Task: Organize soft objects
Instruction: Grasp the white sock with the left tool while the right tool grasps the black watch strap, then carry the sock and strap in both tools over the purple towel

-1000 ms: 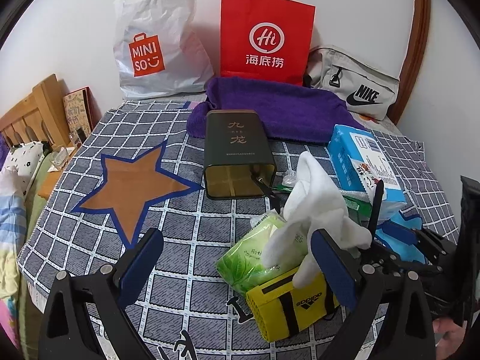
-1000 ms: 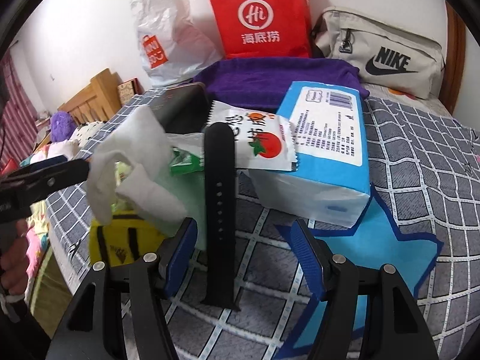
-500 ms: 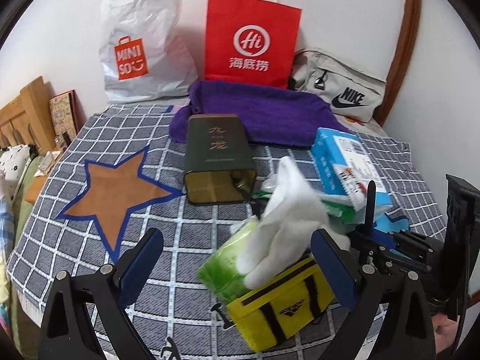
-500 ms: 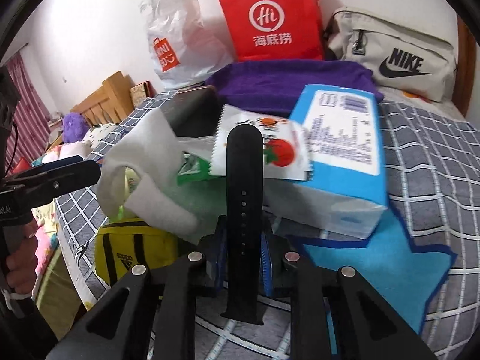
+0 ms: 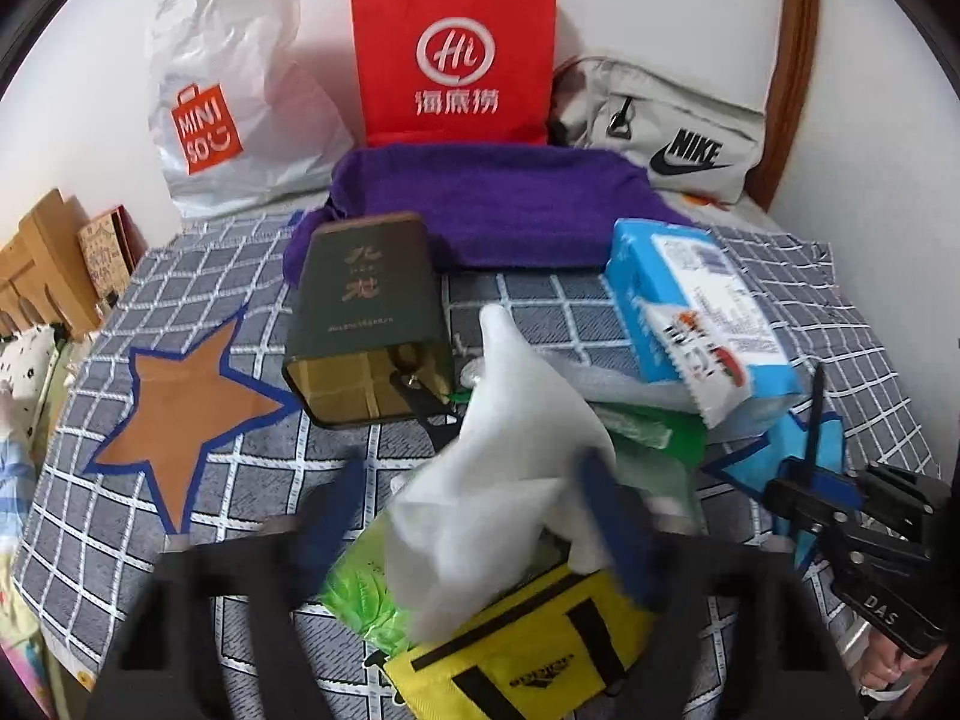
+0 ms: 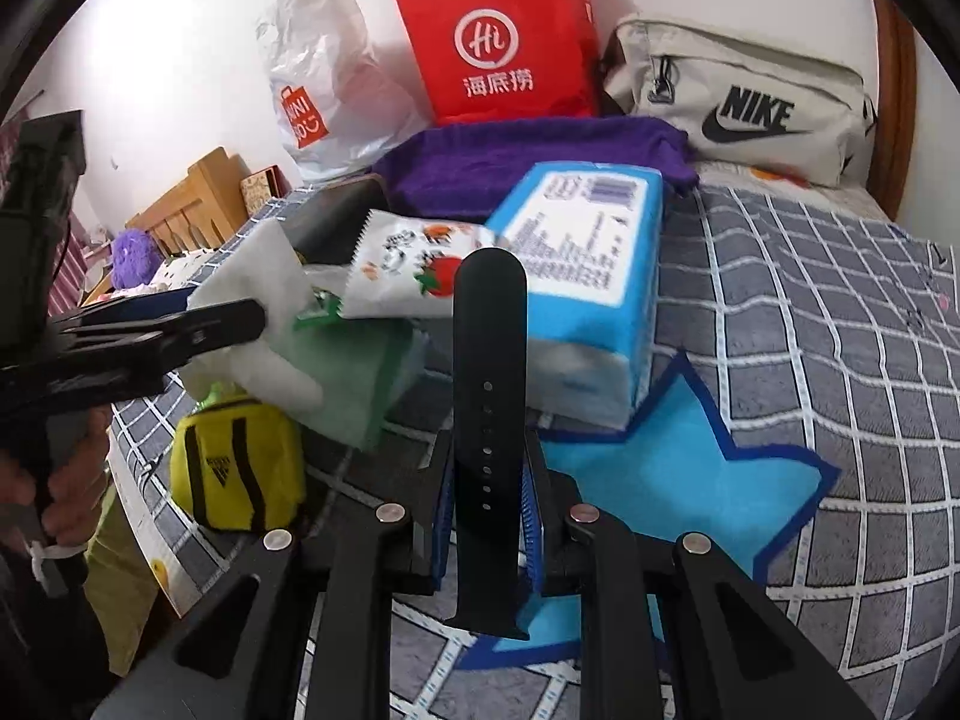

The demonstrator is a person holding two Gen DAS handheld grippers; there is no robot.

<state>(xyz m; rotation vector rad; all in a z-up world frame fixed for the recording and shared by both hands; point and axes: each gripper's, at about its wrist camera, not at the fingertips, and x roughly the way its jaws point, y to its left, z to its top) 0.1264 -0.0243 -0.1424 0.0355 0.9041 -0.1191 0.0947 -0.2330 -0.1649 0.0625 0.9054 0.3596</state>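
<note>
Black silicone watch strap (image 6: 489, 396), one in number, stands nearly upright between the blue pads of the right gripper (image 6: 489, 504); its long axis runs along the fingers, rounded tip pointing up and away toward the blue tissue pack (image 6: 591, 276), its lower end hanging below the pads. The jaws are drawn in tight on the strap's two edges, holding it above the grey checked bedspread (image 6: 810, 360) and its blue star patch (image 6: 678, 468).

The left gripper (image 5: 474, 516) is blurred, its jaws closing around one white cloth (image 5: 498, 468); the cloth lies between the pads, its peak pointing up and away toward the wall. Whether the pads already press on it cannot be told. The cloth rests on one green wipes packet (image 5: 360, 588), beside one yellow pouch (image 5: 528, 654).

Also on the bed: one dark green tin (image 5: 366, 324) lying on its side, one tomato-print snack packet (image 5: 702, 360) on the tissue pack, one purple towel (image 5: 498, 204). Against the wall: one white plastic bag (image 5: 228, 90), one red paper bag (image 5: 456, 54), one grey waist bag (image 5: 666, 132).
</note>
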